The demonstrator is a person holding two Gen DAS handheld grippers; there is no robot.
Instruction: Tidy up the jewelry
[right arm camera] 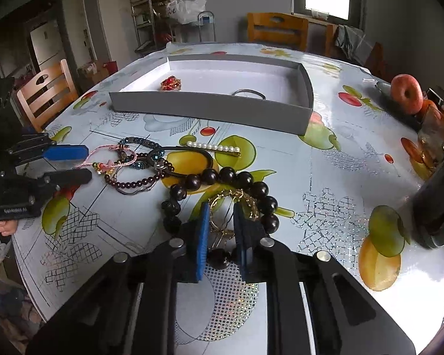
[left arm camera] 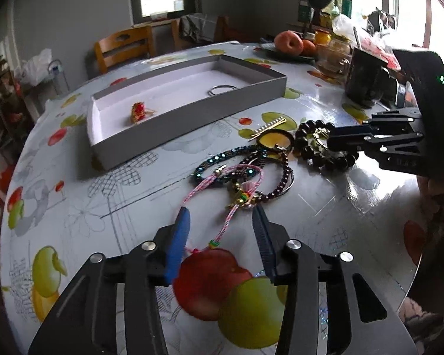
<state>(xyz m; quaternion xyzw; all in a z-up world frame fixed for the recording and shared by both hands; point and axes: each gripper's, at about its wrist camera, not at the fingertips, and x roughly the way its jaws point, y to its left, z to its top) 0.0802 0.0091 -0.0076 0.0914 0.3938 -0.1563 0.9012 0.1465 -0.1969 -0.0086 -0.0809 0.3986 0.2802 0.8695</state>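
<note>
A tangle of bracelets (right arm camera: 151, 165) lay on the fruit-print tablecloth (right arm camera: 325, 171) before a grey tray (right arm camera: 210, 108). Left gripper (left arm camera: 220, 222) gaped over pink cord (left arm camera: 222, 195); right gripper (right arm camera: 220, 219) straddled a gold chain (right arm camera: 236, 201), unclamped.

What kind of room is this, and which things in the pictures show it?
Most likely a home dining room or kitchen corner. A round table with a fruit-print cover holds an apple on a plate, wooden chairs stand around it, and a metal storage rack stands by the wall.

"GenRobot.AI" on left gripper (right arm camera: 71, 164)
</note>
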